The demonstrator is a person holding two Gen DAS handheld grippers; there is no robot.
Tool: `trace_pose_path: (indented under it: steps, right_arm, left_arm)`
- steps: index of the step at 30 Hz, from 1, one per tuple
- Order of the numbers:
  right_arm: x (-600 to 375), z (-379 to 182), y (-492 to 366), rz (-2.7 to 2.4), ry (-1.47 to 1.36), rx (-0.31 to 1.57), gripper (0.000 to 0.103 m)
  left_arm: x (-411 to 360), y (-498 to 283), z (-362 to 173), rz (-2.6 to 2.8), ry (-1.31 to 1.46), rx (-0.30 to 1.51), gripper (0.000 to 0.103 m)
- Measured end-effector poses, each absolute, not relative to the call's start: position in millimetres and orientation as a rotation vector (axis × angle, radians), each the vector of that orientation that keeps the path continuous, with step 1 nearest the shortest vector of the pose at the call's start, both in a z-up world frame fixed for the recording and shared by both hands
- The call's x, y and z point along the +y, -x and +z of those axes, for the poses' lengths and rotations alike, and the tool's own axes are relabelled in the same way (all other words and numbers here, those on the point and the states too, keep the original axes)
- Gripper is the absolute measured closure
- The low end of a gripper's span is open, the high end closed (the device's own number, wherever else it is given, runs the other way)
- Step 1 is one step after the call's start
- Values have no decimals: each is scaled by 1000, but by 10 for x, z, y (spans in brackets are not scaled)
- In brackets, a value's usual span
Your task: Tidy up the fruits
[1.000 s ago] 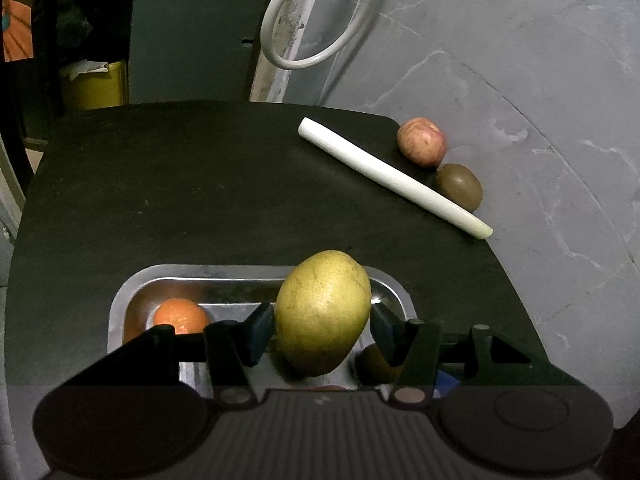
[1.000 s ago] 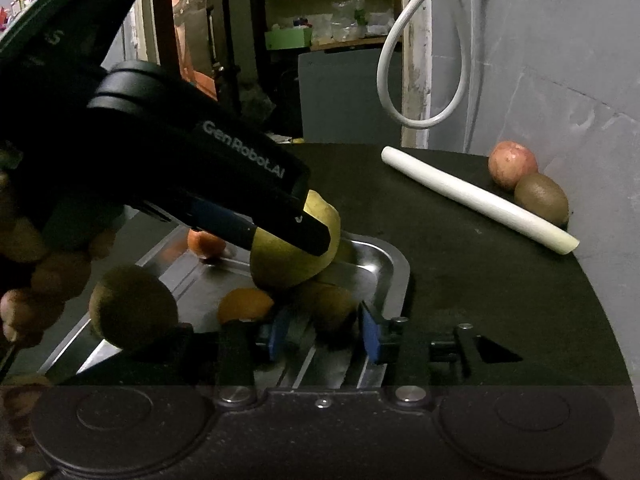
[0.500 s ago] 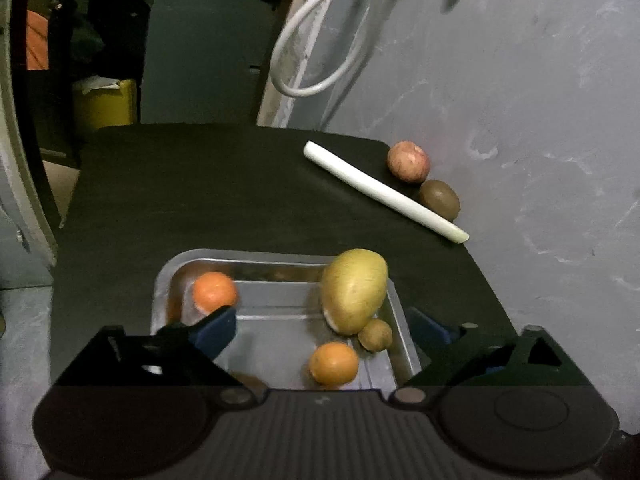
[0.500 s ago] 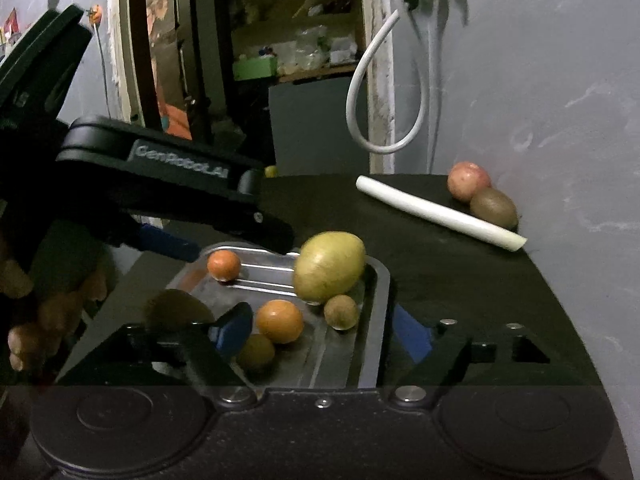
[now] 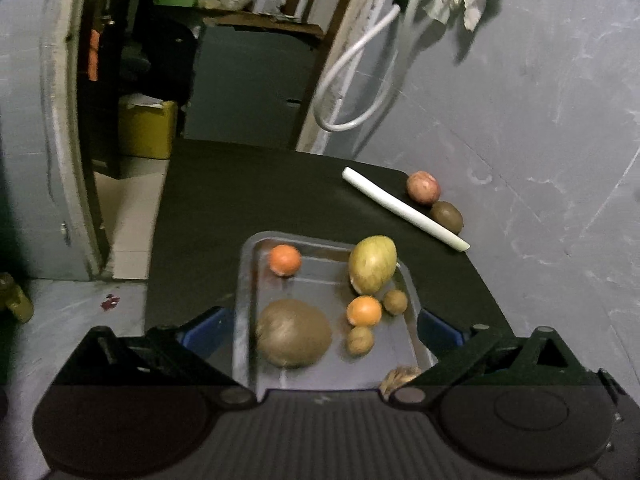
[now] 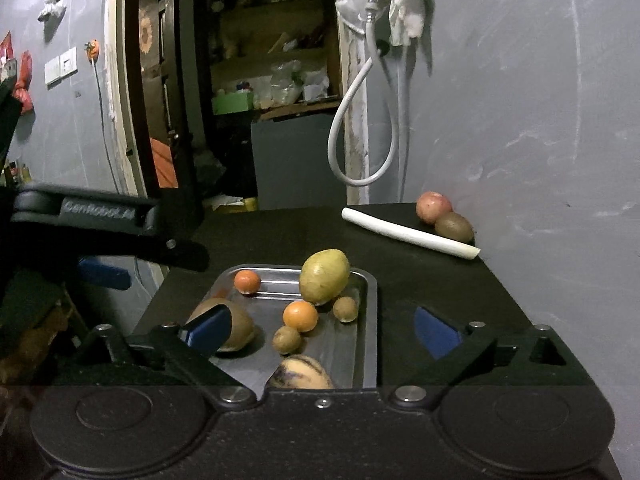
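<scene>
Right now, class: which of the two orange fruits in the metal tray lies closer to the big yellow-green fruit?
The orange just below the yellow-green fruit, beside the small brown fruits; the other orange sits alone at the tray's far left corner.

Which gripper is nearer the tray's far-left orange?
Left, probably: left gripper, by the tray's left edge beside the orange; right gripper, behind its near end. Both jaws opening, holding nothing.

Black claw [image 5: 320, 334], blue pads [image 5: 202, 334]
</scene>
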State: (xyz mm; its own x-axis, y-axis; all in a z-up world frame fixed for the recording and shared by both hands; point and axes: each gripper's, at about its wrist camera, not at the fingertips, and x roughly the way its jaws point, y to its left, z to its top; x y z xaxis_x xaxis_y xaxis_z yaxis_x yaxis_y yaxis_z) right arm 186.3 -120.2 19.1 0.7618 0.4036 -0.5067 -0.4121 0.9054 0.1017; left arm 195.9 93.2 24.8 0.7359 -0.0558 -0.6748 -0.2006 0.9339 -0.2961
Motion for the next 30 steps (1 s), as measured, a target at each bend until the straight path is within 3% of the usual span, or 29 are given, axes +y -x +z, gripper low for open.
trace_pose_path:
  steps: [30]
  right_arm:
    - [-1451, 427, -459, 437, 46, 548, 1]
  left_arm:
    - [815, -252, 360, 142, 226, 693, 1]
